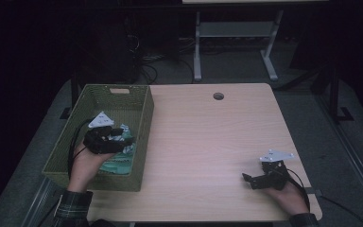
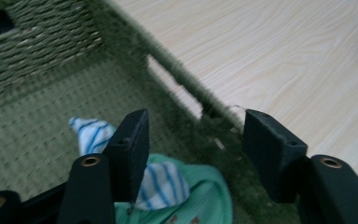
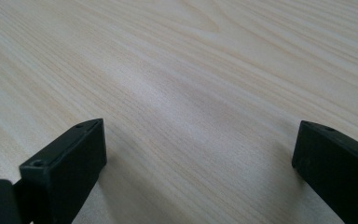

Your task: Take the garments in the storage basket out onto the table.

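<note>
Reaching into the green woven basket [image 1: 139,118] at the desk's [image 1: 208,142] left edge, the left gripper [image 1: 118,138] hangs over a small heap of cloth near the basket's right wall and toward its near end. Its fingers [image 2: 133,149] stand partly apart. In the left gripper view nothing is pinched between them: one finger sits just beside a white cloth with blue stripes [image 2: 161,184], which lies on a mint-green cloth [image 2: 205,191], while the other finger lines up with the basket's right wall; whether the first finger touches the striped cloth I cannot tell. That view is somewhat blurred. The cloths rest on the basket's woven floor, with the striped one's free corner pointing toward the far end of the basket. In the high view the same heap [image 1: 123,158] shows partly beneath the hand and gripper.

The right gripper [image 1: 251,179] rests low over the desk near its front right corner, well apart from the basket, with the hand behind it at the desk's near edge. Its fingers [image 3: 70,163] are spread wide, and bare pale wood grain lies between them. A round cable hole [image 1: 218,96] sits near the desk's far edge, toward the middle.
</note>
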